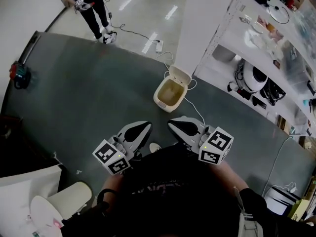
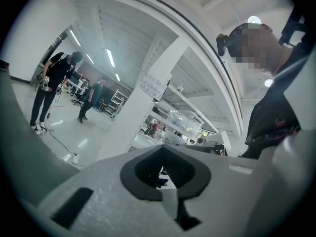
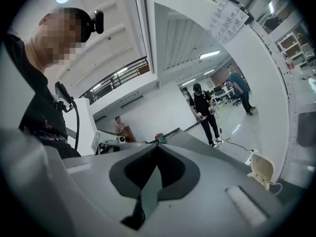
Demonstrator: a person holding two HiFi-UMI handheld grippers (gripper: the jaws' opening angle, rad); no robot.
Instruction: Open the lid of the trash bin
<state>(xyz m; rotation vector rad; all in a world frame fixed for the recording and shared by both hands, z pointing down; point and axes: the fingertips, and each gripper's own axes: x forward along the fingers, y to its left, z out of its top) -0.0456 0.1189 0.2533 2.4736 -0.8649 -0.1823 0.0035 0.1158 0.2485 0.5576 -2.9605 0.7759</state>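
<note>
The cream trash bin (image 1: 170,92) stands on the grey floor mat (image 1: 89,93) ahead of me, its lid (image 1: 179,75) tipped up and back so the empty inside shows. In the right gripper view the trash bin (image 3: 261,171) sits low at the right, lid raised. My left gripper (image 1: 145,128) and right gripper (image 1: 173,124) hover side by side close to my body, well short of the bin and touching nothing. The left gripper (image 2: 164,154) has its jaws shut with nothing between them. The right gripper (image 3: 156,152) is shut and empty as well.
A white column (image 1: 207,23) rises just behind the bin, with a power strip (image 1: 159,46) and cable on the floor beside it. Loaded shelves (image 1: 266,48) run along the right. A person (image 1: 91,9) stands at the far side. White containers (image 1: 69,199) sit at bottom left.
</note>
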